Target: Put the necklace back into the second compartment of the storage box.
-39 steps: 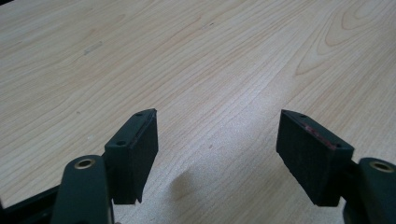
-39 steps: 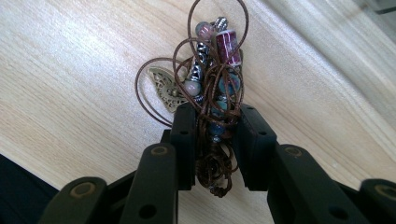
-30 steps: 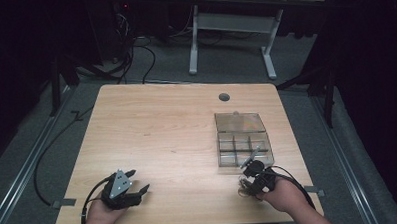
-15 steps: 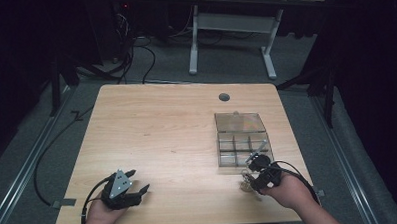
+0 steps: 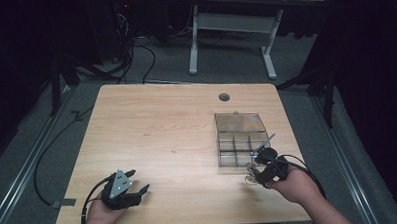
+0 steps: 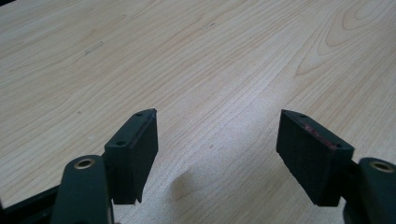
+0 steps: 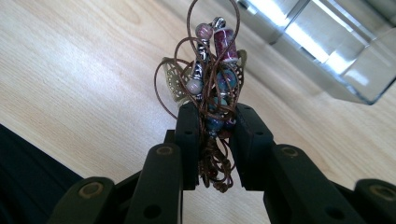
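- Dark floor with cables and a second desk's white legs are lying beyond the light wooden table (image 5: pixel 167 128), which is carrying everything here.
- Right claw (image 7: pixel 212 116) is gripping a tangled beaded necklace (image 7: pixel 210 79): brown cord loops, purple, pink and teal beads, silver spacers and a brass filigree piece are sticking up between its two black jaws, which are pressing narrowly on the bundle.
- In the high view the right claw (image 5: pixel 262 171) is hovering near the table's front right, with the necklace (image 5: pixel 250 178) dangling at its tip just above the wood.
- Clear compartment box (image 5: pixel 241 138) is sitting just ahead of that claw, its lid open; in the right gripper view its clear wall (image 7: pixel 336 51) is showing up and to the right of the jaws.
- Left claw (image 6: pixel 217 154) is standing wide with nothing between its pads, pointing across bare wood; in the high view the left claw (image 5: pixel 136 186) is resting at the front left, well apart from the box.
- No writing, brand or label is readable on anything.
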`<state>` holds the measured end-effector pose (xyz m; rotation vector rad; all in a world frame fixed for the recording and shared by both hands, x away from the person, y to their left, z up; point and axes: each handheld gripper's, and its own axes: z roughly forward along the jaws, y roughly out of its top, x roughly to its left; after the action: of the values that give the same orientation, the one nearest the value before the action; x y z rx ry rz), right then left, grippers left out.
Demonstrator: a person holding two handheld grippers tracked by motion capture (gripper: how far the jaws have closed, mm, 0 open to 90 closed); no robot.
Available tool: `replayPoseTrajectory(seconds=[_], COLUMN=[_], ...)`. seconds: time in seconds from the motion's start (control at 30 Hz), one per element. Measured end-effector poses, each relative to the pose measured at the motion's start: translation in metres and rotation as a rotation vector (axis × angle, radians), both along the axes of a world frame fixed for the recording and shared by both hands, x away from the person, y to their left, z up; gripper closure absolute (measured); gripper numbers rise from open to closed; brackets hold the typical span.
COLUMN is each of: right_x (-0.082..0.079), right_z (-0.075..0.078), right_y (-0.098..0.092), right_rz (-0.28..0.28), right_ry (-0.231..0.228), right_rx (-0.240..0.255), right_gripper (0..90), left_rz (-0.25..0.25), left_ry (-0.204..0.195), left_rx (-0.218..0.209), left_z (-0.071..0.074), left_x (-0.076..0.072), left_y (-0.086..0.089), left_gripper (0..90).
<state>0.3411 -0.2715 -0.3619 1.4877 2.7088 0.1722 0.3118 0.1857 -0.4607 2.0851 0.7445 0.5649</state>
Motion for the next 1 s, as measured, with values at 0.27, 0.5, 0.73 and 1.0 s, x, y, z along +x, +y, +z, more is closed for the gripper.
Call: replayPoseTrajectory(seconds=[0.27, 0.5, 0.73, 1.0], right_x=[0.009, 0.02, 0.036, 0.053], right_z=[0.011, 0.017, 0.024, 0.021], right_y=[-0.001, 0.001, 0.002, 0.004], right_rz=[-0.046, -0.017, -0.025, -0.03], right_ry=[-0.009, -0.035, -0.046, -0.043], right_rx=[0.007, 0.005, 0.011, 0.017], right_gripper=[73.7, 73.7, 73.7, 73.6], left_rz=[-0.002, -0.003, -0.005, -0.007], left_ry=[0.001, 0.001, 0.001, 0.002], left_rx=[0.001, 0.0, -0.002, -0.002], left_z=[0.0, 0.0, 0.0, 0.0], left_x=[0.0, 0.0, 0.0, 0.0], left_y=[0.0, 0.0, 0.0, 0.0], left_gripper=[29.9, 29.9, 29.8, 29.9])
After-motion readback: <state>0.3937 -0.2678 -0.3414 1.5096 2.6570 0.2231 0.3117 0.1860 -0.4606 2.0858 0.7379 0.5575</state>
